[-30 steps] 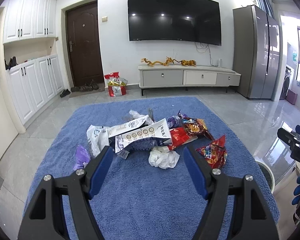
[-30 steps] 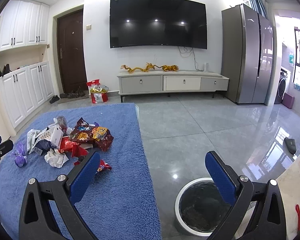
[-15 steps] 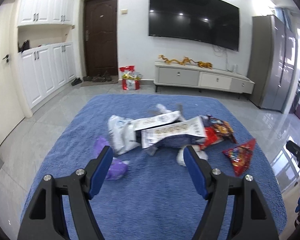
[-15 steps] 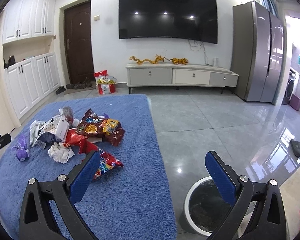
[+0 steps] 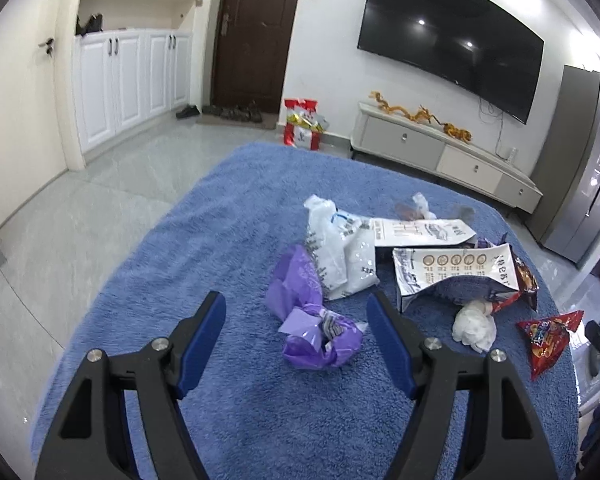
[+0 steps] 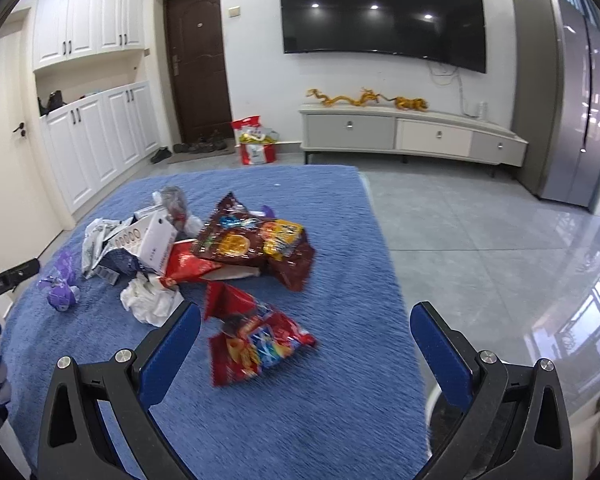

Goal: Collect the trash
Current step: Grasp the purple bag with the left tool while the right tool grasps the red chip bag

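Since the earlier frames, both views have been brought lower and closer to the litter: the purple wrapper (image 5: 314,330) now sits lower centre of the left wrist view, and the red snack packet (image 6: 256,344) fills the lower centre of the right wrist view. The approach step is judged to be in hand, with nothing picked up yet.

The purple wrapper is crumpled, its long axis running from upper left to lower right of the frame, just ahead of the left hand-held gripper (image 5: 296,330), whose jaws are spread wide and empty. The red snack packet lies flat on the blue rug (image 6: 332,420), its long axis running from upper left to lower right, one pointed corner aimed at the pile behind. It is framed by the right hand-held gripper (image 6: 306,346), likewise released and empty.

Next, each gripper would need to be lowered over its piece and closed across the short side. A white bin (image 6: 434,400) is glimpsed at lower right.
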Demonstrator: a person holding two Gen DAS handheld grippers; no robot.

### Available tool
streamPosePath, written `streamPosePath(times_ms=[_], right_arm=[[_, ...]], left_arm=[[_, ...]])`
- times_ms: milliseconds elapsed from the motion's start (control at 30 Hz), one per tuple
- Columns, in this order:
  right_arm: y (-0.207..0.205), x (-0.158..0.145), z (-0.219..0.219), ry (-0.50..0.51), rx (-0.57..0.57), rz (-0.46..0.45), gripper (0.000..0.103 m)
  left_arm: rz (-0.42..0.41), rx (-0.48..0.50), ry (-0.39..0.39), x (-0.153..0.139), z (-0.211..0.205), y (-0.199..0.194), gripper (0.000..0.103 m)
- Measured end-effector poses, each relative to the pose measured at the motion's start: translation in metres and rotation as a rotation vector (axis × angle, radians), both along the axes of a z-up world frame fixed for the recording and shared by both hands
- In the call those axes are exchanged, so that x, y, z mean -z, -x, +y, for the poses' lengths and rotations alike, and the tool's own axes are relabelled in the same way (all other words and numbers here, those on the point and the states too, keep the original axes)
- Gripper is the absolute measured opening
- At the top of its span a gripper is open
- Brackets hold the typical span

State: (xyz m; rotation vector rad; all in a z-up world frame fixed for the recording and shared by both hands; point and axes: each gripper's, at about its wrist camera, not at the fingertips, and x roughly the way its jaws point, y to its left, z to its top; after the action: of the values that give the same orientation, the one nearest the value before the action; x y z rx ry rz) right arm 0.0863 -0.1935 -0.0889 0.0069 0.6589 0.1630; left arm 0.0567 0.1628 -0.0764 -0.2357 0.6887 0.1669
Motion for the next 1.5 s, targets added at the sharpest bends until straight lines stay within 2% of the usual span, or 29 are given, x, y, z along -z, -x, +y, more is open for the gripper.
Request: streamPosePath(times_ms=[233,467,567,633,700,1100,1167,1200,1300,1333,1500], right_arm=[[-0.021,0.014,0.019,0.004,-0.055,0.045,0.103],[-0.038,0.028,0.025,-0.006,-0.070,0.111,0.101],[-0.045,0.035,0.026,-0.006,-0.074,0.136,0.096],[-0.046,0.038,0.026,-0.009,-0.075,0.150,0.091],[-0.048,0.040,0.026,-0.008,-0.078,0.162,0.086],[-0.043,0.051,0.024,-0.007,-0.106,0.195,0.061],[-0.040,0.052,0.025,0.004,-0.112,0.187,0.055],[-0.039,0.052,0.026,0.006,-0.119,0.182,0.047],[-0.033,0.053,0.028,0.015,-0.127,0.172,0.040],[-0.032,0.053,0.027,0.015,-0.131,0.171,0.031],[-0.023,0.048,0.021,0.004,-0.147,0.152,0.022]], left_arm=[[0.088,0.047,0.068,0.027,-0.005,-0.026,0.071],[0.132,0.045,0.112,0.041,0.001,-0.032,0.070],[0.134,0.056,0.125,0.043,-0.001,-0.031,0.069],[0.138,0.070,0.131,0.045,-0.003,-0.030,0.057],[0.144,0.088,0.145,0.049,-0.005,-0.030,0.051],[0.118,0.102,0.120,0.037,-0.010,-0.014,0.047],[0.112,0.102,0.112,0.033,-0.012,-0.010,0.047],[0.109,0.101,0.108,0.031,-0.013,-0.007,0.047],[0.099,0.099,0.096,0.024,-0.016,0.000,0.047],[0.096,0.099,0.093,0.021,-0.017,0.001,0.047],[0.076,0.113,0.066,0.005,-0.027,0.013,0.047]])
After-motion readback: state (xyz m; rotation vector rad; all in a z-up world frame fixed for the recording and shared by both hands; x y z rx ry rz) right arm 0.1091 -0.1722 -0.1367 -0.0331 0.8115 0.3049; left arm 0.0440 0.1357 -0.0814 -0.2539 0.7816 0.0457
